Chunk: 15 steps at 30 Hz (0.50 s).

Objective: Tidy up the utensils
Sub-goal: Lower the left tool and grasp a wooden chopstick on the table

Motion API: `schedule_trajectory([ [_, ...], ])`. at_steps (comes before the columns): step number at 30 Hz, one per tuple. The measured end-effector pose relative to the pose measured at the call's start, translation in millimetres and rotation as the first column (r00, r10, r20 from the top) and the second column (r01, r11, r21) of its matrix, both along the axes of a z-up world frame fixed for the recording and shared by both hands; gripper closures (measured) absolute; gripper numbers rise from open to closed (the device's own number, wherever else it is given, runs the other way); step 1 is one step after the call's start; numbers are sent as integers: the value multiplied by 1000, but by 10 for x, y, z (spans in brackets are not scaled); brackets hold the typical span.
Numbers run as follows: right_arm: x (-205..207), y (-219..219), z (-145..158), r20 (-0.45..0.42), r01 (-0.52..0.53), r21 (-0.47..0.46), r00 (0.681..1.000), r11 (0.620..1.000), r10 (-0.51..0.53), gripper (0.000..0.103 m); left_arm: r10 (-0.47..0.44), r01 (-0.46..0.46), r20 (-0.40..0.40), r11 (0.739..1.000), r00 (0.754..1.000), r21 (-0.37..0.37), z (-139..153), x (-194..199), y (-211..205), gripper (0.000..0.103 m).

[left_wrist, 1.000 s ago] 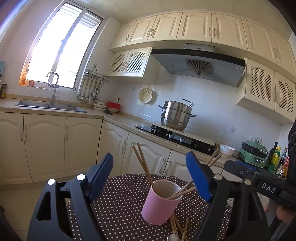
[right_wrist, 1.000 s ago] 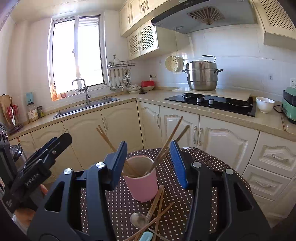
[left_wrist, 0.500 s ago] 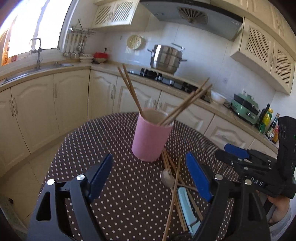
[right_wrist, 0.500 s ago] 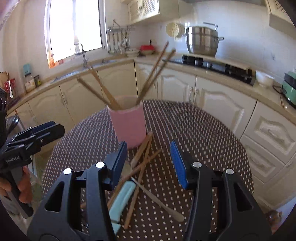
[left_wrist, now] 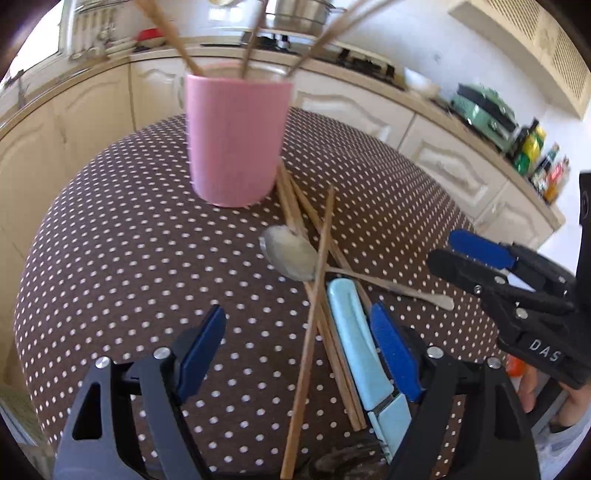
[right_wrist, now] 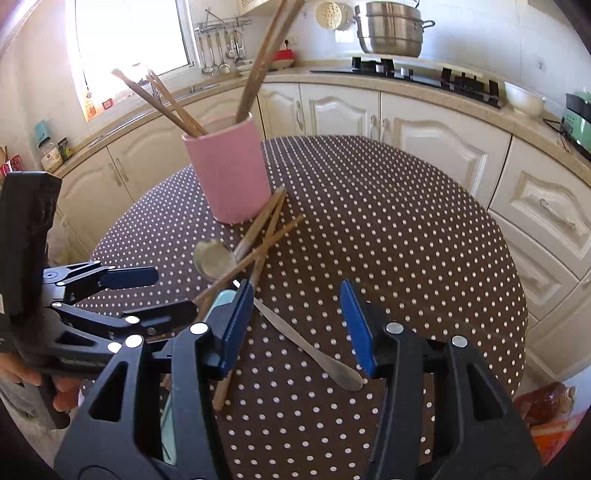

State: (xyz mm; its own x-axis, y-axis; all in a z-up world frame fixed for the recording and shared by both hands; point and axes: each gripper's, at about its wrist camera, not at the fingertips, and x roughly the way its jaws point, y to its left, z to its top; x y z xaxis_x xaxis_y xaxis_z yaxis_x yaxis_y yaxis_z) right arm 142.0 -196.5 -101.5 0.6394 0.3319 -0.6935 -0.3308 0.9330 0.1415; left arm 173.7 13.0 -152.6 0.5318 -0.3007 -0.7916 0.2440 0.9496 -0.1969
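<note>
1. Blue-padded fingers (left_wrist: 207,354) of the left gripper (left_wrist: 303,350) stand well apart and are closing, with loose wooden chopsticks (left_wrist: 310,332) lying between them on the table (left_wrist: 110,258); neither pad presses on anything
2. Fingers (right_wrist: 236,321) of the right gripper (right_wrist: 295,325) are parted about halfway and grip nothing; the handle of the metal spoon (right_wrist: 310,350) runs across the table between them
3. Pink cup (left_wrist: 236,136) stands upright on the brown, white-dotted cloth and serves as the landmark; several chopsticks (right_wrist: 170,107) lean out of its mouth in different directions
4. Just in front of the cup, toward the cameras, the loose chopsticks lie crossed in a small heap, their far ends reaching close to the cup's base
5. Spoon bowl (left_wrist: 288,254) lies face up on the near side of the cup, partly under the crossed chopsticks, and its handle points away from the cup to the right in the left wrist view
6. Light blue utensil (left_wrist: 358,347) lies nearer still from the cup, alongside the chopsticks and just beside the right-hand finger of the left gripper
7. Behind the cup, cream kitchen cabinets (right_wrist: 347,107) run along the wall, with a steel pot (right_wrist: 391,29) on the hob above them
</note>
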Motion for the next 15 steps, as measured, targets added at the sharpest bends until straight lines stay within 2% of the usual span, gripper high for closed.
schedule_trajectory([
  [1, -1, -9, -13, -3, 1, 0, 1000, 1000, -1, 53, -4, 5, -13, 1000, 1000, 10, -36, 19, -24, 36],
  [2, 0, -22, -27, -8, 3, 1, 1000, 1000, -3, 53, -5, 6, -30, 1000, 1000, 24, -78, 42, -47, 46],
  [4, 4, -21, -41, -17, 2, 2, 1000, 1000, -2, 53, 0, 1, -35, 999, 999, 34, -123, 58, -72, 55],
  [6, 25, -20, -60, -27, -3, 0, 1000, 1000, 3, 53, -18, 18, -39, 1000, 999, 5, -129, 62, -79, 75],
  [7, 42, -20, -69, -32, -7, -4, 999, 1000, 6, 53, -18, 18, -38, 1000, 999, -3, -136, 56, -74, 94],
  [8, 53, -2, -81, -40, -12, -10, 999, 1000, 12, 53, -15, 15, -32, 1000, 999, -4, -139, 46, -65, 97],
  [15, 126, 99, -144, -66, -47, -35, 997, 998, 45, 53, 37, -33, 78, 998, 996, -50, 24, -238, 141, 98],
])
